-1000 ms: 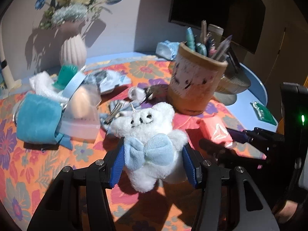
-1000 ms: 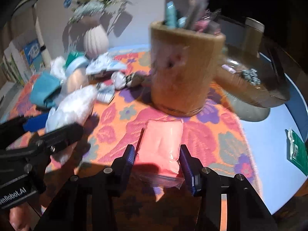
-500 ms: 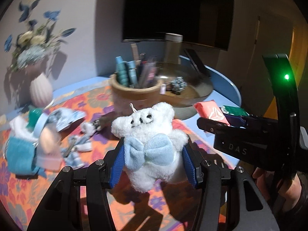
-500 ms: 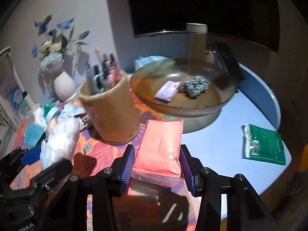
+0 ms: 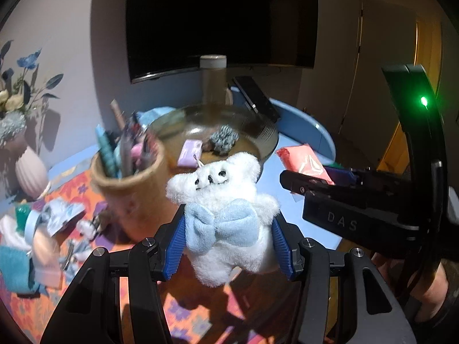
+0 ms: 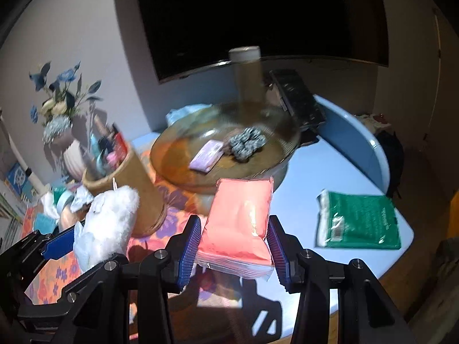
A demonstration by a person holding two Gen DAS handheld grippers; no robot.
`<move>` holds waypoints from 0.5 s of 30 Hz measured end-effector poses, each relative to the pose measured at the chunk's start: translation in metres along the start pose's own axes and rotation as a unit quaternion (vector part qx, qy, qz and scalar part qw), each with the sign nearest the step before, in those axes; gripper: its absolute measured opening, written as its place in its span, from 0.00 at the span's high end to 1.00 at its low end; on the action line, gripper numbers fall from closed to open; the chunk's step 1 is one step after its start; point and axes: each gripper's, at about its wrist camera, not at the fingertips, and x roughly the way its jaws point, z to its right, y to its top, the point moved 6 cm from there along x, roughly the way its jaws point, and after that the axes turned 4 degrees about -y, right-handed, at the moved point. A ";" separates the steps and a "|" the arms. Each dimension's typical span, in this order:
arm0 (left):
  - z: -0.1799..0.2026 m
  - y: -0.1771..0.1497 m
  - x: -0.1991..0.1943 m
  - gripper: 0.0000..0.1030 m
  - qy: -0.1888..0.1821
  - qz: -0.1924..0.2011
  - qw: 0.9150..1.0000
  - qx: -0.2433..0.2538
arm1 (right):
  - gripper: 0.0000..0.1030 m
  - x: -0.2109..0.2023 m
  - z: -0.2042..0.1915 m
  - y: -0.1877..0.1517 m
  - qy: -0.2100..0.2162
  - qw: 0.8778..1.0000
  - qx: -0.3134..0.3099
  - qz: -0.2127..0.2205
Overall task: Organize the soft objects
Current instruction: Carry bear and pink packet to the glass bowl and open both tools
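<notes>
My left gripper (image 5: pixel 228 246) is shut on a white plush toy (image 5: pixel 221 200) with a pale blue bow and holds it in the air, facing the amber glass bowl (image 5: pixel 266 140). My right gripper (image 6: pixel 233 246) is shut on a pink soft packet (image 6: pixel 239 220) in clear wrap, held in front of the same bowl (image 6: pixel 178 140). The bowl holds a lilac packet (image 6: pixel 207 154) and a grey scrunchie (image 6: pixel 247 142). The plush also shows in the right wrist view (image 6: pixel 106 223), to the left of the packet. The pink packet also shows in the left wrist view (image 5: pixel 304 160).
A tan cup of pens (image 5: pixel 130 183) stands left of the bowl. A green packet (image 6: pixel 360 220) lies on the blue table (image 6: pixel 338 172) at the right. A vase of flowers (image 6: pixel 67 146), a teal cloth (image 5: pixel 14 266) and other small items lie at the left on the floral mat.
Both grippers have risen and swung right toward the bowl, each still holding its object. The bowl's inside has come into clearer view.
</notes>
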 end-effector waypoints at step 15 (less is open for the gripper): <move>-0.004 0.087 0.056 0.51 0.064 0.010 0.997 -0.032 | 0.56 0.044 0.045 0.081 0.008 0.997 0.071 0.014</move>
